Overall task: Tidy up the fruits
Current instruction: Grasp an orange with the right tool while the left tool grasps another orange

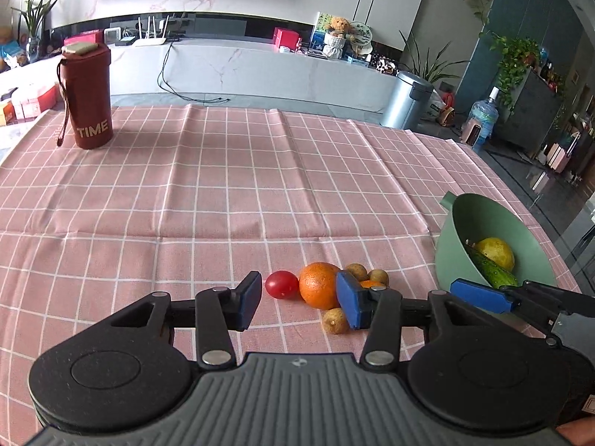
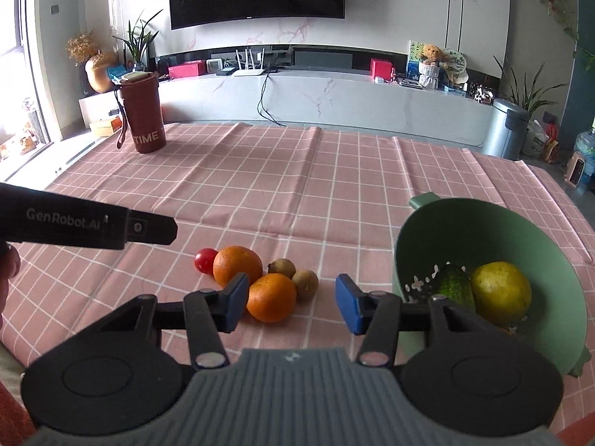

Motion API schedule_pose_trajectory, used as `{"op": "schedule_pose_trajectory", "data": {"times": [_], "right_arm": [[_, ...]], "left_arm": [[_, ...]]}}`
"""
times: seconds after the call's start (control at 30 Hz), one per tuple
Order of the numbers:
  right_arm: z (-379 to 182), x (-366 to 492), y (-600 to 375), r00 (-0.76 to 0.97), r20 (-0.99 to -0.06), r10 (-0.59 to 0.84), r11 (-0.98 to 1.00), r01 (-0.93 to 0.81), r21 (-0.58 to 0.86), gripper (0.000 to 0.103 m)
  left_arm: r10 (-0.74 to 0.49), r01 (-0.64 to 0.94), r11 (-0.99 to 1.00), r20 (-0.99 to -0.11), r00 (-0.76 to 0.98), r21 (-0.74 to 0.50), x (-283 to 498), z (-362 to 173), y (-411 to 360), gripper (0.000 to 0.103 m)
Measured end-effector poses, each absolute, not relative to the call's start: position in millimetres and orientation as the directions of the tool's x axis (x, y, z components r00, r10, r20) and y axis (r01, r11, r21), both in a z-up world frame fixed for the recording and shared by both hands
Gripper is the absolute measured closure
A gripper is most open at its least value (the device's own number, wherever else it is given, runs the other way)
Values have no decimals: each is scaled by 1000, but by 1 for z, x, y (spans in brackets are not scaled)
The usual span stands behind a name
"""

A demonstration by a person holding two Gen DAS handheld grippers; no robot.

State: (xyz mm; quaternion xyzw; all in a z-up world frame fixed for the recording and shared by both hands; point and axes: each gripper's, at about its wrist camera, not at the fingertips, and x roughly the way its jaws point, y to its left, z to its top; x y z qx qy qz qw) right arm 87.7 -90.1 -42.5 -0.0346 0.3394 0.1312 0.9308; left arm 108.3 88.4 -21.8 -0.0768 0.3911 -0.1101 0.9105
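Observation:
Loose fruit lies on the pink checked cloth. In the left wrist view my left gripper [image 1: 299,303] is open just above the cloth, with a red tomato [image 1: 281,284] and a big orange [image 1: 319,284] ahead between its pads, neither touched. My right gripper [image 2: 292,304] is open around a smaller orange [image 2: 271,297]; its left pad is close beside the orange and its right pad is well clear. Small brown fruits [image 2: 305,284] lie around the oranges. To the right a green bowl [image 2: 420,245] holds a yellow lemon [image 2: 500,291] and a cucumber [image 2: 455,284].
A dark red bottle [image 1: 89,96] marked TIME stands at the far left of the table. The cloth's right edge runs just past the bowl [image 1: 465,223]. The left gripper's black body [image 2: 74,223] reaches in at the left of the right wrist view.

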Motion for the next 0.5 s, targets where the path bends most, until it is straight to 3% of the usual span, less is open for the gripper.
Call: {"op": "schedule_pose_trajectory", "data": {"times": [0.2, 0.5], "right_arm": [[-56, 93, -88, 710, -662, 241, 959, -281, 48, 63], [-74, 114, -88, 669, -681, 297, 950, -275, 145, 63]], "left_arm": [[-308, 154, 949, -719, 623, -274, 115, -38, 90, 55], [-319, 214, 948, -723, 613, -236, 129, -54, 72, 55]]}}
